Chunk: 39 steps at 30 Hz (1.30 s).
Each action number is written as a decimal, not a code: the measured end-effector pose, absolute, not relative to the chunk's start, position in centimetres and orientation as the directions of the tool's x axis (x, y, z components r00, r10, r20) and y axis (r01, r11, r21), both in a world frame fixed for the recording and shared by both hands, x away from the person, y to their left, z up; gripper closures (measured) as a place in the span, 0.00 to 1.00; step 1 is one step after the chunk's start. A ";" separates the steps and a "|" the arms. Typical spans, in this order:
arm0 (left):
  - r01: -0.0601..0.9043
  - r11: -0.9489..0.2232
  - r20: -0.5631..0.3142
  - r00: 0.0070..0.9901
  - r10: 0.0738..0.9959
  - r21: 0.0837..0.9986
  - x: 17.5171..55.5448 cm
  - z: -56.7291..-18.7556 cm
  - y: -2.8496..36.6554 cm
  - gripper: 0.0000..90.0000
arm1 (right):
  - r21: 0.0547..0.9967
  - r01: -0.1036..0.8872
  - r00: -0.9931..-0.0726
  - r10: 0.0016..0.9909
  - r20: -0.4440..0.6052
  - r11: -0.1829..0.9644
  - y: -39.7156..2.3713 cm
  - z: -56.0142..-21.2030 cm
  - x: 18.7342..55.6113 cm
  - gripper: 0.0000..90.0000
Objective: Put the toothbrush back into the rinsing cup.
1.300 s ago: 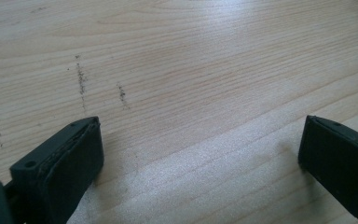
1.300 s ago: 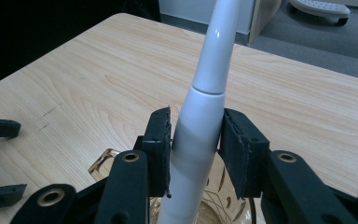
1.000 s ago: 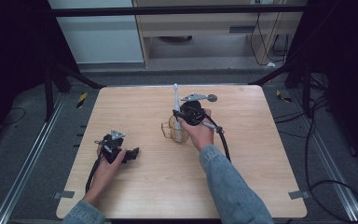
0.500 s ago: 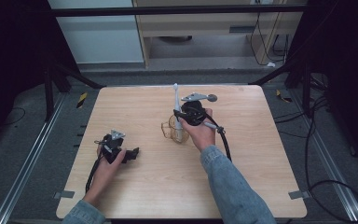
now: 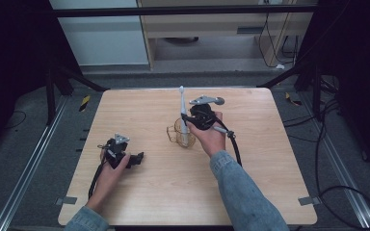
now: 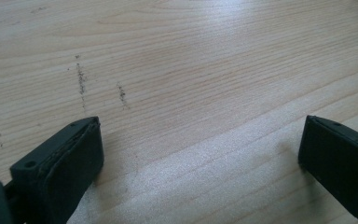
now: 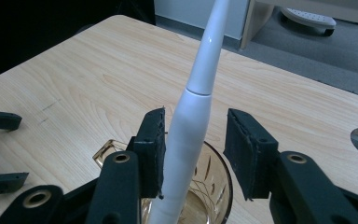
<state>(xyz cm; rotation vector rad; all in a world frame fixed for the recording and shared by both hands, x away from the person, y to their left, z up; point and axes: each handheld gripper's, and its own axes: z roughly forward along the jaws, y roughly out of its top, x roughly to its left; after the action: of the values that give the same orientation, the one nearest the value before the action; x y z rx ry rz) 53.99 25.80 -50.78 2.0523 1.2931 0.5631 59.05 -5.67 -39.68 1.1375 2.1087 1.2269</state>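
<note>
A white electric toothbrush point(image 7: 200, 93) stands tilted in an amber glass cup point(image 7: 214, 186) at the middle of the wooden table point(image 5: 250, 168). My right gripper point(image 7: 195, 122) straddles the handle just above the cup's rim. Its jaws have just been opening: one pad still touches the handle, while the other stands clear of it. From above, the toothbrush point(image 5: 182, 108) rises out of the cup point(image 5: 177, 135) beside my right gripper point(image 5: 192, 120). My left gripper point(image 5: 134, 159) rests open on the table at the near left, with bare wood between its jaws point(image 6: 200, 158).
A silver plate-like piece point(image 5: 207, 100) sits on top of the right gripper. Its cable point(image 5: 233, 144) trails back toward the person. Dark floor, rails and a cabinet surround the table. Bare wood lies to the right and near front.
</note>
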 end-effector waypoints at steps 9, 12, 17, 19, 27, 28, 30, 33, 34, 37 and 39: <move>0.631 -0.311 0.020 0.424 0.905 0.711 54.0 -50.8 25.8 0.00 | 0.861 0.440 -0.553 0.832 0.035 0.257 -6.5 -39.1 58.7 0.45; 0.631 -0.311 0.020 0.424 0.905 0.711 54.0 -50.8 25.8 0.00 | 0.859 0.445 -0.555 0.831 0.042 0.254 -7.0 -39.0 58.6 0.35; 0.631 -0.311 0.020 0.424 0.905 0.711 54.0 -50.8 25.8 0.00 | 0.848 0.450 -0.560 0.828 0.025 0.279 -7.9 -38.7 58.4 0.23; 0.631 -0.311 0.020 0.424 0.905 0.711 54.0 -50.8 25.8 0.00 | 0.828 0.459 -0.574 0.819 0.000 0.322 -8.2 -38.6 58.2 0.17; 0.631 -0.312 0.020 0.424 0.905 0.710 54.0 -50.8 25.8 0.00 | 0.786 0.476 -0.560 0.825 -0.077 0.395 -11.2 -39.4 57.2 0.14; 0.631 -0.312 0.021 0.424 0.905 0.710 54.0 -50.8 25.8 0.00 | 0.783 0.479 -0.555 0.828 -0.080 0.397 -11.6 -39.6 57.0 0.14; 0.631 -0.312 0.021 0.424 0.905 0.710 54.0 -50.8 25.8 0.00 | 0.781 0.480 -0.548 0.832 -0.088 0.399 -12.9 -40.0 56.7 0.12; 0.631 -0.312 0.021 0.424 0.905 0.710 54.0 -50.8 25.8 0.00 | 0.778 0.479 -0.534 0.839 -0.110 0.407 -14.5 -40.6 56.2 0.11; 0.631 -0.312 0.021 0.424 0.905 0.710 54.0 -50.8 25.8 0.00 | 0.779 0.474 -0.527 0.841 -0.120 0.409 -15.0 -40.8 56.0 0.11; 0.631 -0.312 0.020 0.424 0.905 0.710 54.0 -50.8 25.8 0.00 | 0.778 0.473 -0.514 0.847 -0.139 0.414 -16.2 -41.4 55.6 0.11; 0.631 -0.312 0.021 0.424 0.905 0.710 54.0 -50.8 25.8 0.00 | 0.782 0.476 -0.498 0.856 -0.139 0.403 -17.1 -42.0 55.4 0.12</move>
<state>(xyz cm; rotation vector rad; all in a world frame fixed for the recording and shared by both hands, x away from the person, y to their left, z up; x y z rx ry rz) 53.98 25.80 -50.78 2.0531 1.2928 0.5638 55.35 -17.06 -41.97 1.1312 2.1317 0.9385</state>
